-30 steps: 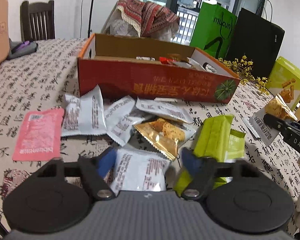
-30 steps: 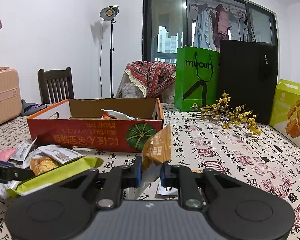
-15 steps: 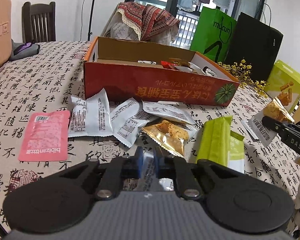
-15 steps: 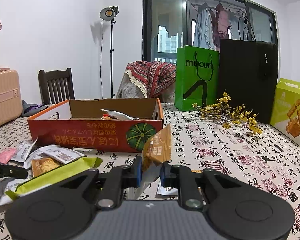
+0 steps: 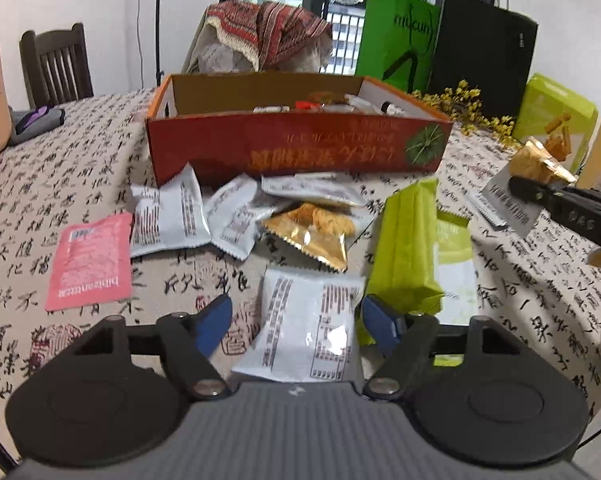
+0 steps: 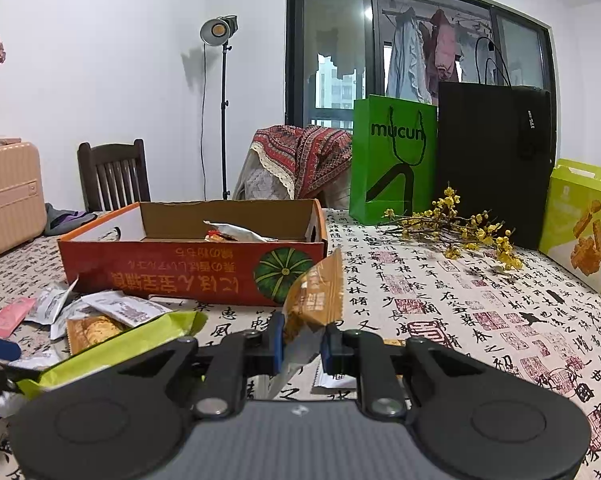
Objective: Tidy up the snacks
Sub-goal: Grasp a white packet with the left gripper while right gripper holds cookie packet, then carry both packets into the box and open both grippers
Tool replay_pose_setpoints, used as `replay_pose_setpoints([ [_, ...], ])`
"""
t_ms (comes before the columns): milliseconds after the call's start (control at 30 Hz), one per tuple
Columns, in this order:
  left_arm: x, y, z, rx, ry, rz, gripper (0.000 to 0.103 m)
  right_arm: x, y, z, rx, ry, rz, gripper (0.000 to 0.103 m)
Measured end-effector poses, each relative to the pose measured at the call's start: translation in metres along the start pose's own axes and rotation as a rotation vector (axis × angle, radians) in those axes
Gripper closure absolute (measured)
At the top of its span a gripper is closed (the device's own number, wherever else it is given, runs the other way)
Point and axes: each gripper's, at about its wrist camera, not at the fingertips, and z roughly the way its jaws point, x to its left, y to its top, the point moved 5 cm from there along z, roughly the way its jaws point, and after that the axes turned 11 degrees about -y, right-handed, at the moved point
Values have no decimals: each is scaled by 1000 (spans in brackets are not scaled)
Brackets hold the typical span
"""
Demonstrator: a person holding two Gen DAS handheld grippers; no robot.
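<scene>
My left gripper (image 5: pixel 296 322) is open, its blue fingertips either side of a white snack packet (image 5: pixel 306 328) that lies on the table. Beyond it lie a gold packet (image 5: pixel 312 234), several white packets (image 5: pixel 168 216), a pink sachet (image 5: pixel 88 264) and a green packet (image 5: pixel 408 244). The red cardboard box (image 5: pixel 300 148) behind them holds some snacks. My right gripper (image 6: pixel 300 348) is shut on a gold-and-silver snack packet (image 6: pixel 314 300) and holds it above the table, right of the box (image 6: pixel 192 272). It also shows at the right in the left wrist view (image 5: pixel 540 162).
A green paper bag (image 6: pixel 392 164), a black bag (image 6: pixel 494 160) and a yellow-green snack carton (image 6: pixel 584 224) stand at the back right. Yellow flower twigs (image 6: pixel 460 232) lie before them. A chair (image 6: pixel 114 172) and a pink suitcase (image 6: pixel 8 196) stand at the left.
My left gripper closed on the white packet half a second ago and has opened again; the packet lies between its fingers. The right gripper has held still with its packet.
</scene>
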Motion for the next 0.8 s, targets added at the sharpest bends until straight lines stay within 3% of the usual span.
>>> replay_pose_setpoints([
  [67, 1, 0, -1, -9, -10, -5, 56, -1, 1, -2, -4, 2, 0, 86],
  [333, -4, 9, -17, -83, -29, 18, 59, -3, 10, -9, -33, 4, 8, 86],
  [800, -8, 77, -32, -277, -9, 26, 59, 13, 57, -1, -121, 31, 5, 86],
])
